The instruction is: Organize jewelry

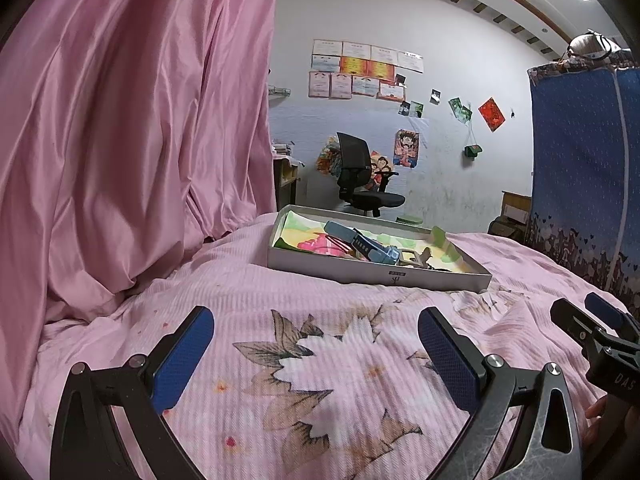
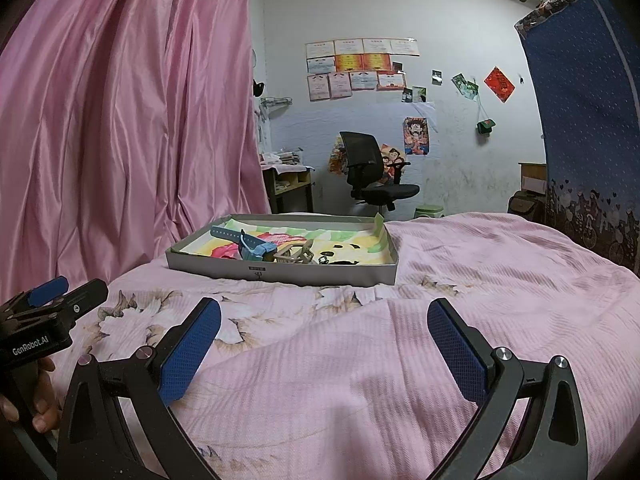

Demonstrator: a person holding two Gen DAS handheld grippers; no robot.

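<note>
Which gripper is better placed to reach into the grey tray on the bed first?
Right, marginally. In its own view the grey tray and blue watch lie nearly straight ahead of the open right gripper. From the open left gripper the tray sits ahead but off to the right. Both hold nothing.

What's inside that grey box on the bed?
Inside the grey box lie a blue watch, a beige hair clip and small dark bits on a colourful cloth. The near wall hides whatever sits low behind it.
</note>
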